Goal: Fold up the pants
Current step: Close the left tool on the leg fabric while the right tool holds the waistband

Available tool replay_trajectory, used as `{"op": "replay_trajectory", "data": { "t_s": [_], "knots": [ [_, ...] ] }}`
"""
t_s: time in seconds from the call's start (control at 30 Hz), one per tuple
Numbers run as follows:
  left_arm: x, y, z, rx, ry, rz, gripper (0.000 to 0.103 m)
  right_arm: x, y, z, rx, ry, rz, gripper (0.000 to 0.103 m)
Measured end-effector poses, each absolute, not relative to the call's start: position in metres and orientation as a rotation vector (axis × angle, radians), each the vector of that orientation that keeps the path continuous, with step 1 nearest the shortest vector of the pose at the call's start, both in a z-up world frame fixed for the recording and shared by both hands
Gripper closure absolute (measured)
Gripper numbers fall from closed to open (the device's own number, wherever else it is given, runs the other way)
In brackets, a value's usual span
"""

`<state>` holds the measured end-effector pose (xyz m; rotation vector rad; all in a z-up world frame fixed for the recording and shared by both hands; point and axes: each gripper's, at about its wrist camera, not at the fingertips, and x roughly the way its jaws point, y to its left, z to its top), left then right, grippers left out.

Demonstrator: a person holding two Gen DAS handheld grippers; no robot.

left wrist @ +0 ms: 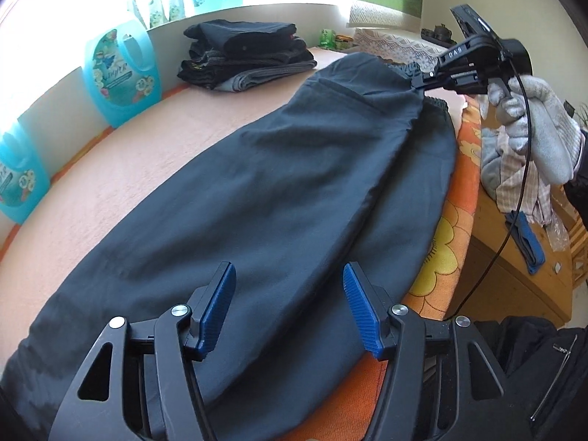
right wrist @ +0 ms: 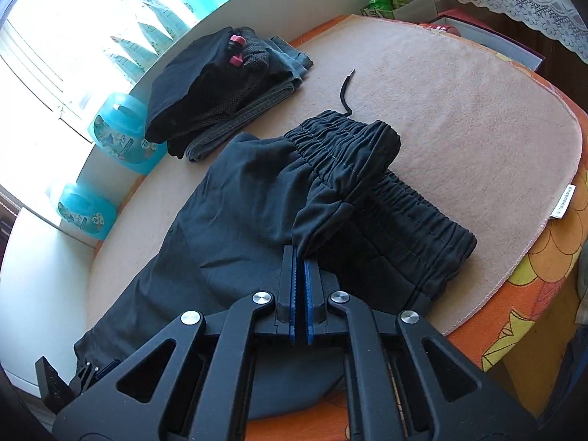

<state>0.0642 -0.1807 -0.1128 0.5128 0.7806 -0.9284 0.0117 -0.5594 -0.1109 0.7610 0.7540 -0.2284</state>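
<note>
Dark navy pants lie lengthwise on a pinkish towel, one leg folded over the other. My left gripper hovers open over the leg end, and nothing is between its blue pads. At the far end a gloved hand holds my right gripper on the waist. In the right wrist view, the right gripper is shut on a fold of the pants just below the elastic waistband. The upper waistband layer is lifted and bunched over the lower one. A black drawstring trails onto the towel.
A stack of folded dark clothes sits at the far side by the wall. Blue detergent bottles line the windowsill edge. An orange flowered cover marks the near edge. Beyond it is a wooden surface with loose cloths. Small boxes stand behind the towel.
</note>
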Motion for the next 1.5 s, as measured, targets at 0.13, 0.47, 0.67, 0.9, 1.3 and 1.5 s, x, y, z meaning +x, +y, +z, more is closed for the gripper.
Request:
{"op": "replay_trajectory", "data": {
  "t_s": [0.13,0.47,0.67,0.9,1.3,1.5],
  "knots": [
    [0.063,-0.188,-0.125,0.569,0.793,-0.94,0.053,0.011,-0.563,-0.101,0.762,0.731,-0.206,0.098],
    [0.078,-0.174,-0.104,0.424,0.73,-0.89,0.101,0.016,-0.545,-0.043,0.654,0.649,-0.186,0.098],
    [0.064,-0.149,-0.081,0.379,0.699,-0.923,0.101,-0.028,-0.525,-0.031,0.651,0.589,-0.19,0.098],
    [0.052,-0.148,-0.119,0.475,0.801,-0.938,0.101,-0.059,-0.517,-0.129,0.726,0.761,-0.179,0.098],
    [0.048,-0.149,-0.126,0.486,0.836,-0.912,0.101,-0.041,-0.59,-0.083,0.605,0.648,-0.199,0.057],
    [0.05,-0.147,-0.126,0.475,0.842,-0.905,0.101,0.018,-0.612,-0.108,0.59,0.834,-0.21,0.057]
  ]
}}
